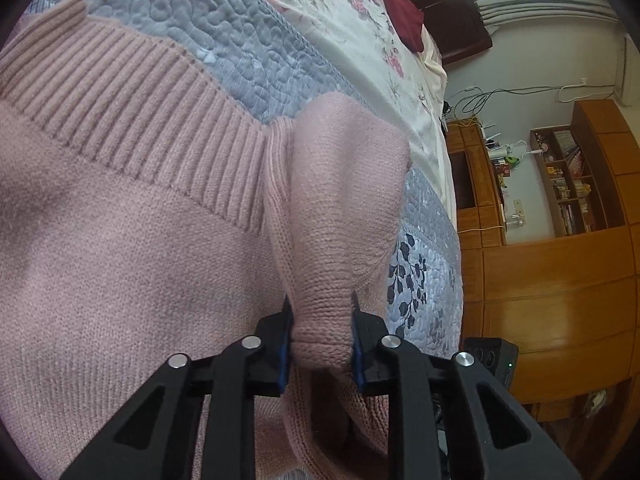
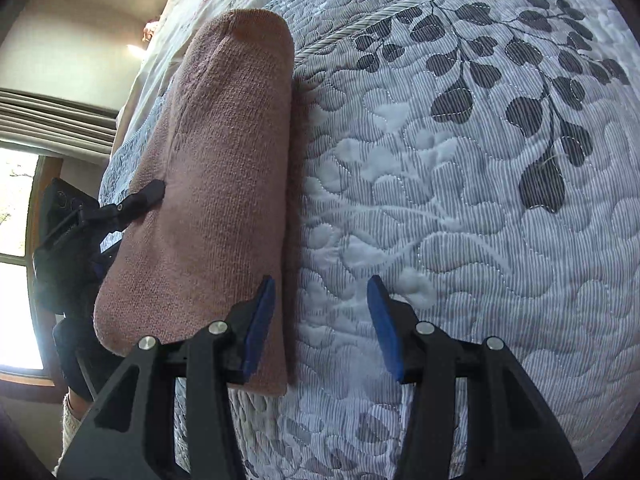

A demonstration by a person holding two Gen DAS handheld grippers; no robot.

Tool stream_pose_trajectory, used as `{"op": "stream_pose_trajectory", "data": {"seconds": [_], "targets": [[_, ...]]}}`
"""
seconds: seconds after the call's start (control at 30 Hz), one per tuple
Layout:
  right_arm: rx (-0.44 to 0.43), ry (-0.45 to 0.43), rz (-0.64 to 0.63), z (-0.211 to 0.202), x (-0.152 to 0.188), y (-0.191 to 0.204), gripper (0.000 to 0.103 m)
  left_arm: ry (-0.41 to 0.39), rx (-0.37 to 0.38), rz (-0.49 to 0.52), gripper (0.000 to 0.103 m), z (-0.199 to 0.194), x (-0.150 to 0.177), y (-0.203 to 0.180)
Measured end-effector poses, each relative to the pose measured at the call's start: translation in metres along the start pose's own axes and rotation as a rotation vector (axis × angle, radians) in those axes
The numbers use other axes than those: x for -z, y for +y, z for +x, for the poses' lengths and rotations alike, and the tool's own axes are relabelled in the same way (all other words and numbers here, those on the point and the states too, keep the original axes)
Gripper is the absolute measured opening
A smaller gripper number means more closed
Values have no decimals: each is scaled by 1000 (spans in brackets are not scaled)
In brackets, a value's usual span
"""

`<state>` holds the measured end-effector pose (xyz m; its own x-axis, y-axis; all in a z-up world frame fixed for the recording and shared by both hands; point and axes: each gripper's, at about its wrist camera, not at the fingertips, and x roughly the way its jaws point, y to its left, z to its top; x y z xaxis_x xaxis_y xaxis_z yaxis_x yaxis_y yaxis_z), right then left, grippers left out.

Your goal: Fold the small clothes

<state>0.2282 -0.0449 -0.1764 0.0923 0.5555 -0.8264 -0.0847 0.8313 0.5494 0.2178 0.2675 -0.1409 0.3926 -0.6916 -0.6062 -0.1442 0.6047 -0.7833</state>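
- A pink knitted sweater (image 1: 132, 216) is spread on a grey quilt (image 1: 224, 28) that covers the bed.
- A fold of the sweater, which looks like a sleeve (image 1: 340, 216), is clamped between the blue pads of the left gripper (image 1: 322, 344) and is raised above the rest of the cloth.
- The ribbed hem (image 1: 132, 92) of the sweater is seen to the left of the raised fold, lying flat on the quilt.
- In the right wrist view, the sweater (image 2: 216, 184) is seen as a long raised fold, with the left gripper (image 2: 140, 200) pressed into its far side.
- The right gripper (image 2: 320, 328) is spread apart and nothing is held between its pads (image 2: 382, 328).
- Its left pad is just beside the edge of the pink cloth; if it touches cannot be told. The other pad is over the bare quilt (image 2: 460, 184) with the dark leaf pattern.
- A wooden cabinet (image 1: 560, 280) with shelves is seen beyond the bed in the left wrist view.
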Motion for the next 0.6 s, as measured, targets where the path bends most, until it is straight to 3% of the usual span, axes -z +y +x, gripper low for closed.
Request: {"op": "stream_pose_trajectory", "data": {"seconds": [0.27, 0.43, 0.6], "targets": [[2, -29, -44, -8, 11, 18, 51, -141, 81, 55, 20, -64, 0, -19], [-11, -30, -70, -6, 12, 33, 51, -214, 62, 70, 20, -117, -11, -7], [-15, -10, -127, 6, 12, 57, 51, -281, 22, 36, 20, -169, -19, 36]]}}
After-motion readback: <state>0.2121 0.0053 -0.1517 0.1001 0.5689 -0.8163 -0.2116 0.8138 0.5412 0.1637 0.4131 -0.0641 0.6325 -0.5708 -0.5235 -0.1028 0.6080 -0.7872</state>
